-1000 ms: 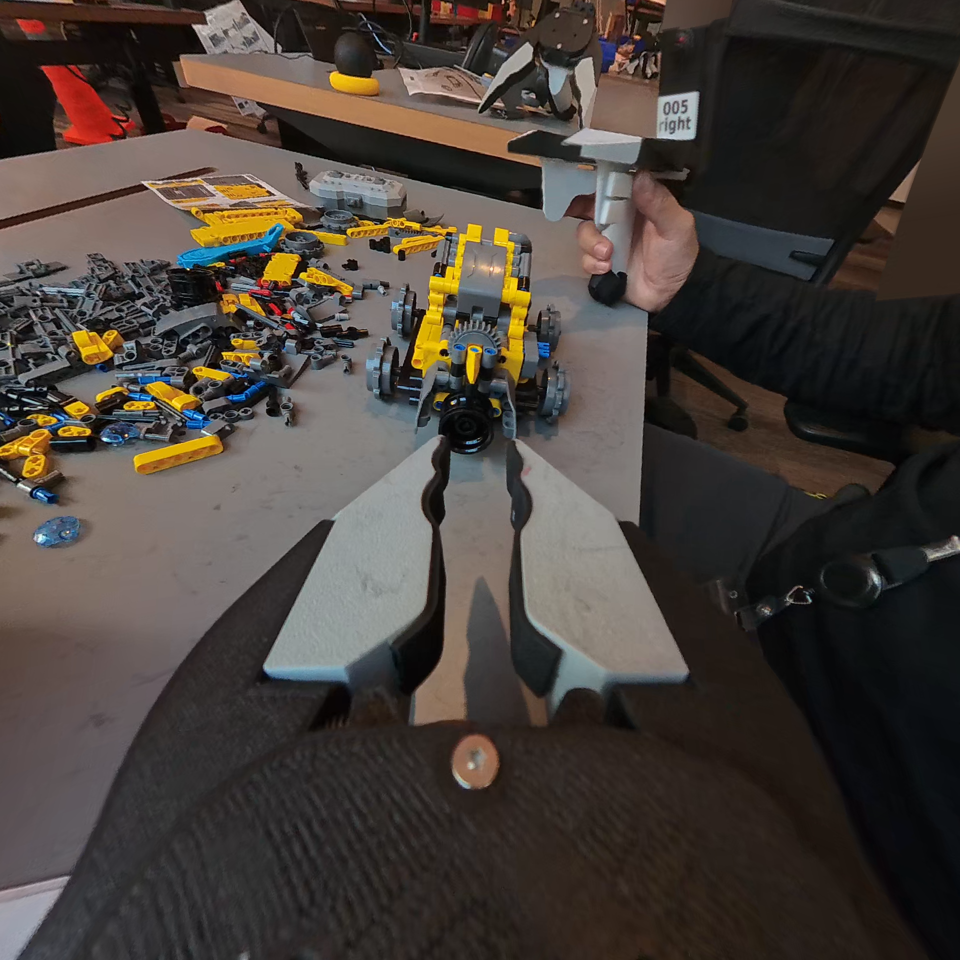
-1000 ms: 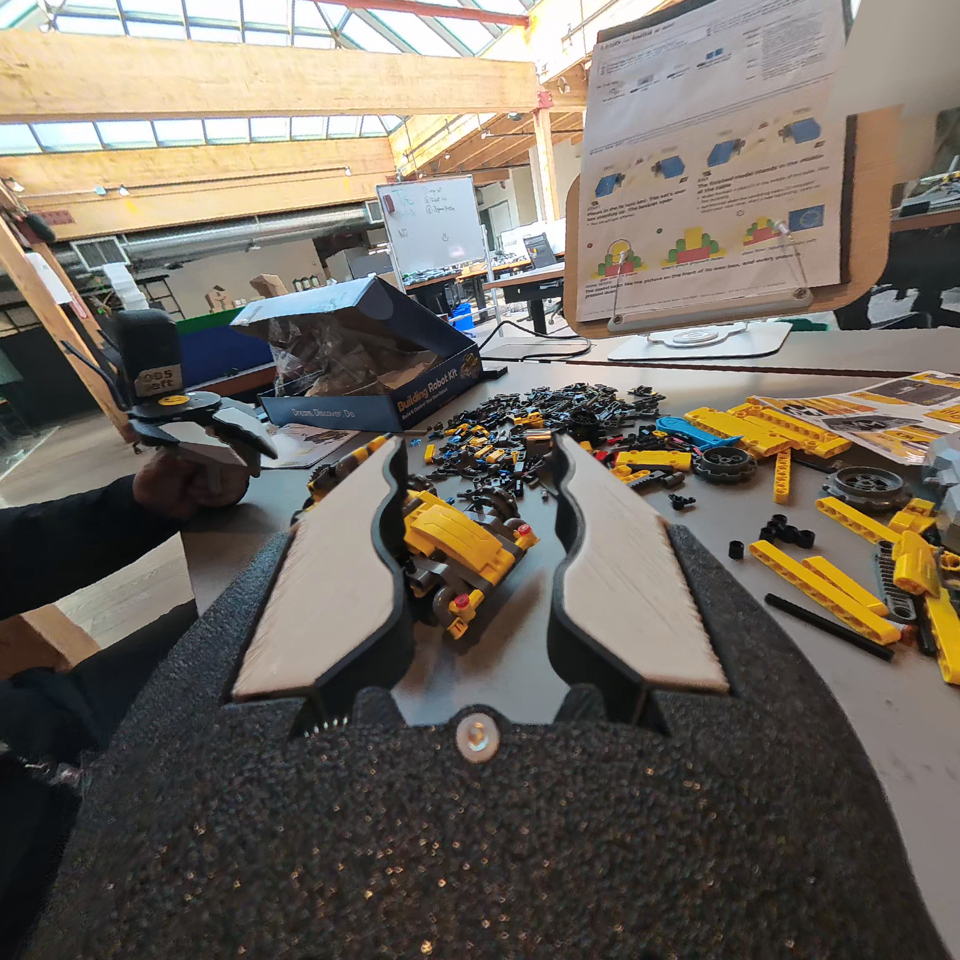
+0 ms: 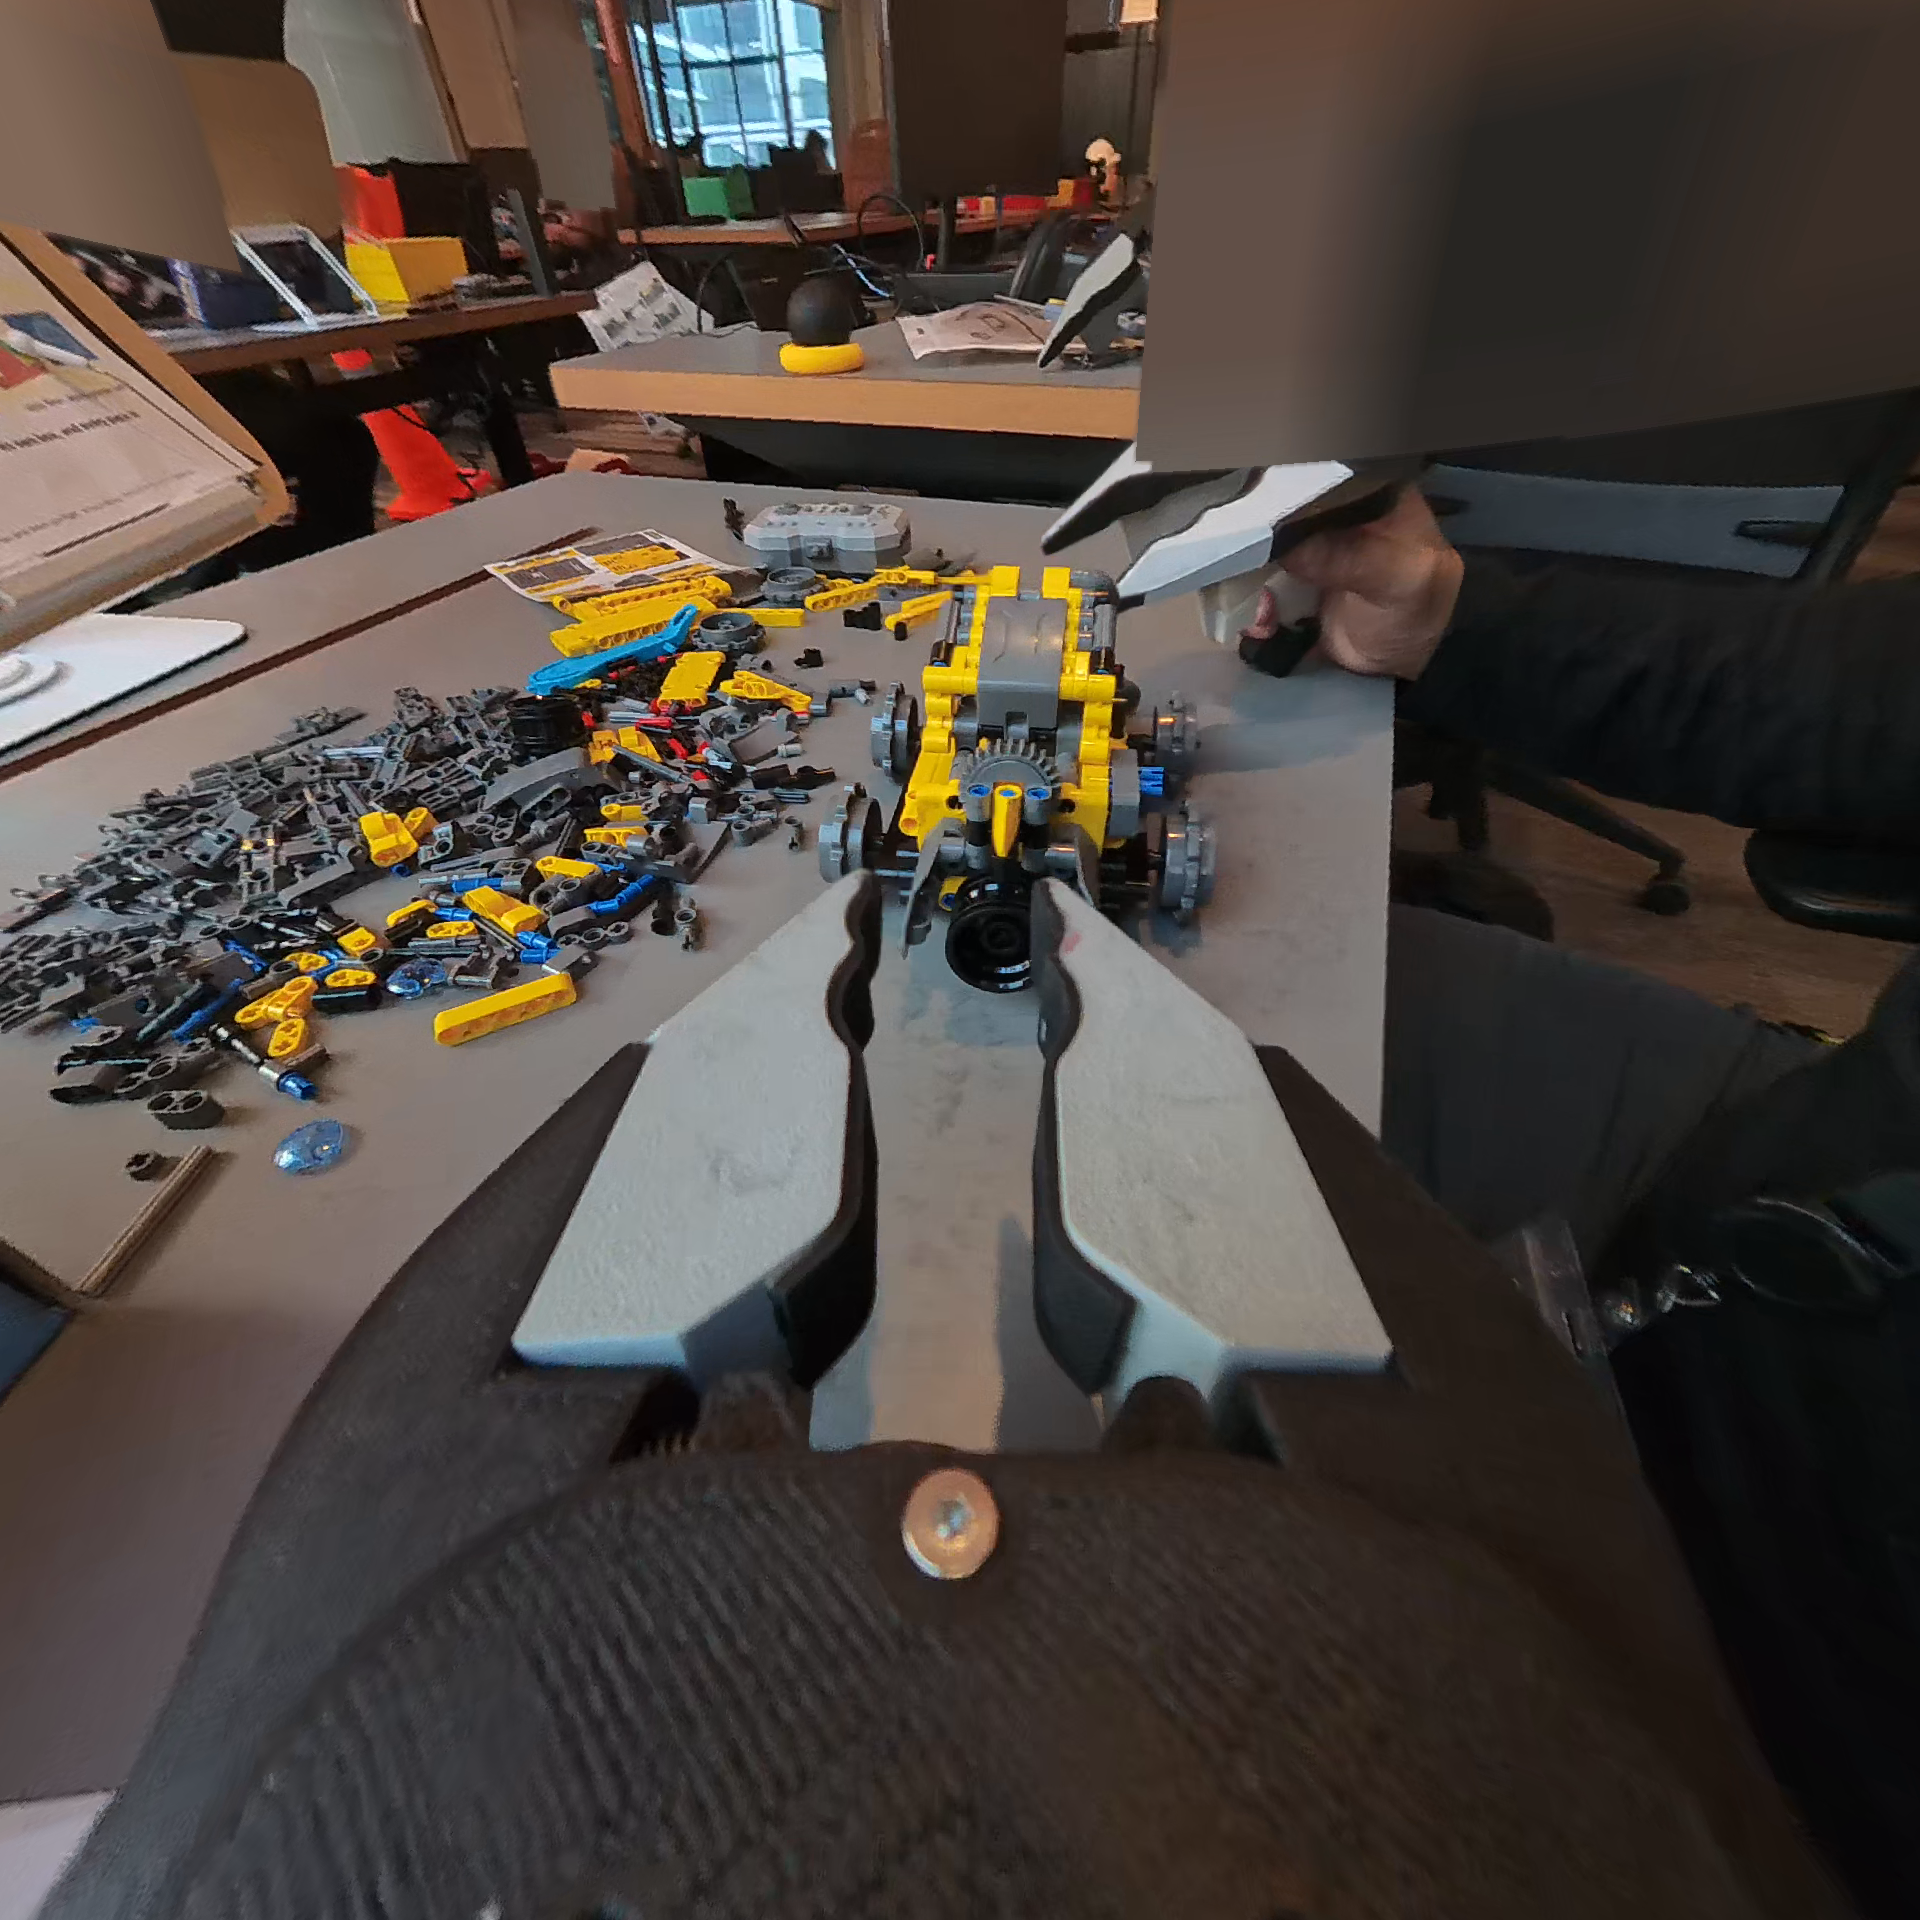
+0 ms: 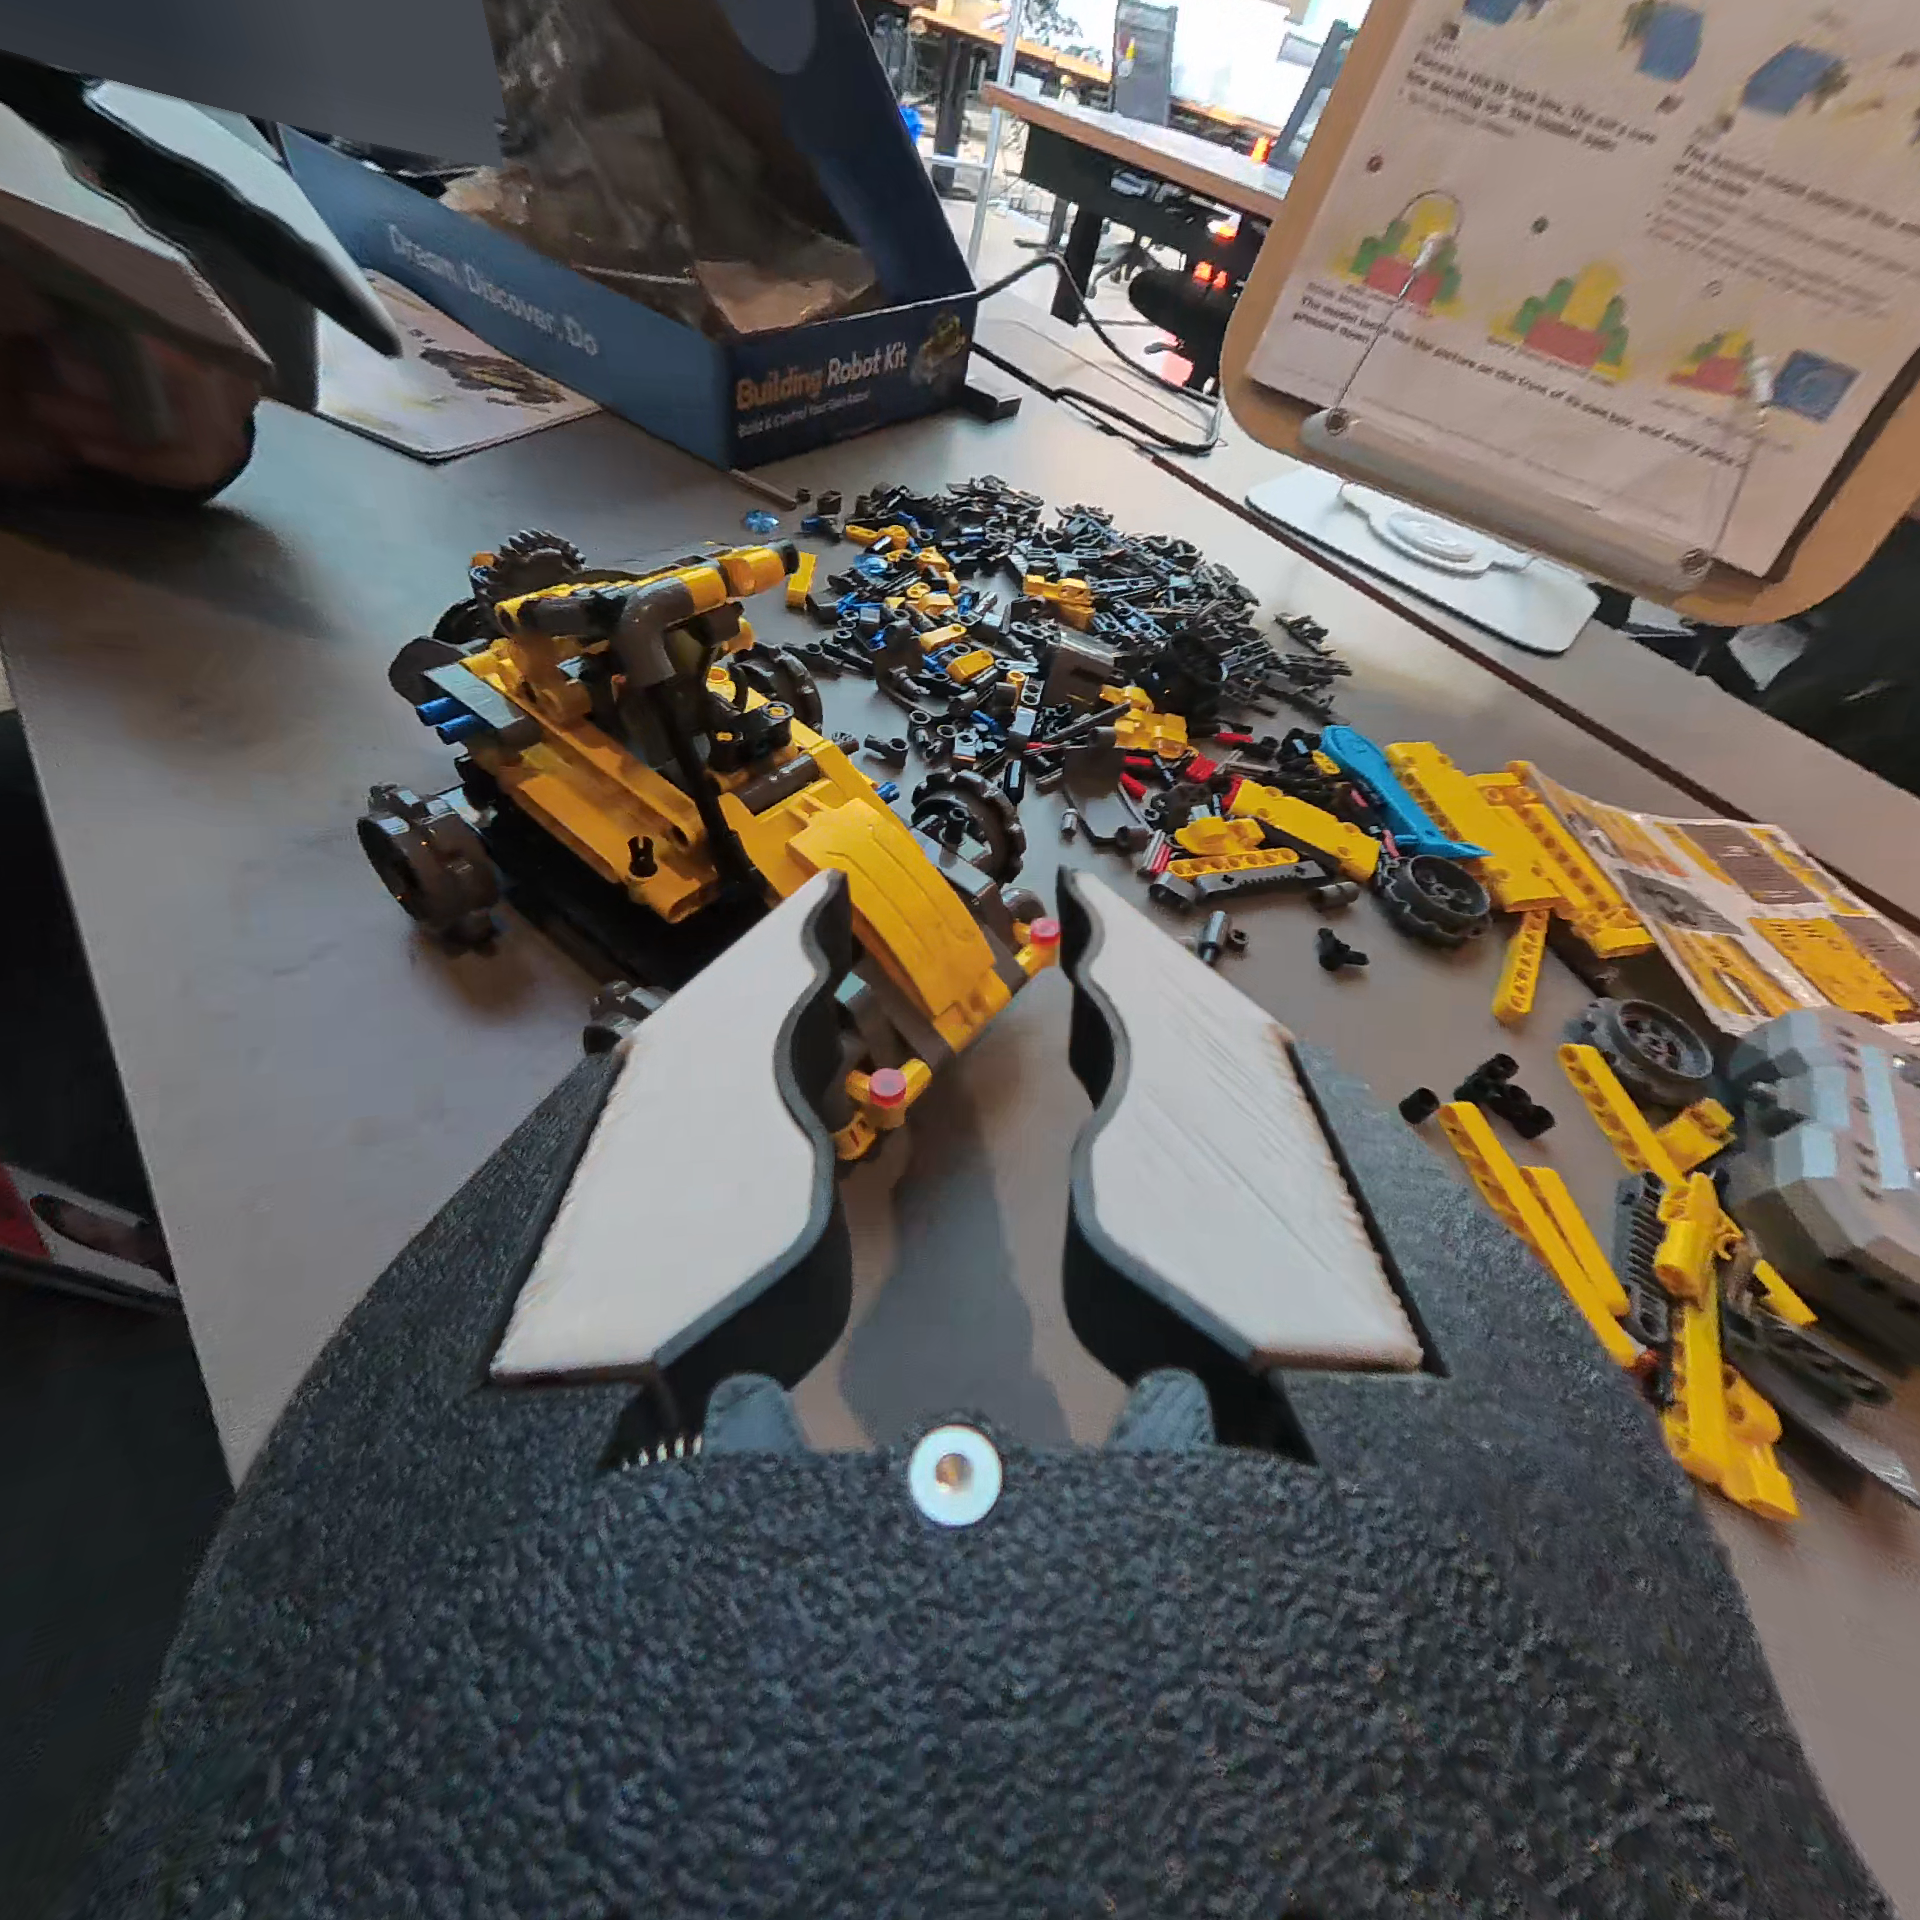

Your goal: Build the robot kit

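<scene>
We see the yellow model vehicle [image 3: 1023, 748] on the grey worktop [image 3: 312, 1299] — our left hand-held gripper [image 3: 951, 914] gapes at its black wheel [image 3: 992, 940], our right hand-held gripper [image 4: 951, 914] spread around its yellow end; loose parts [image 3: 416, 831] lie beside the vehicle.

**Writing on the table: where it stands**

A dark blue cardboard box [image 4: 831, 364] carries large yellow lettering on its short end, with a smaller pale line below it, and pale lettering along its long side. An instruction sheet [image 4: 1579, 229] on a wooden board stand bears several blocks of small print beside pictures of coloured bricks; this print is blurred. A folded booklet [image 4: 1766, 914] near the loose pieces shows yellow diagrams with very small print, too small to read. In the left wrist view, printed papers [image 3: 966, 327] lie on the far table, also not readable.
</scene>
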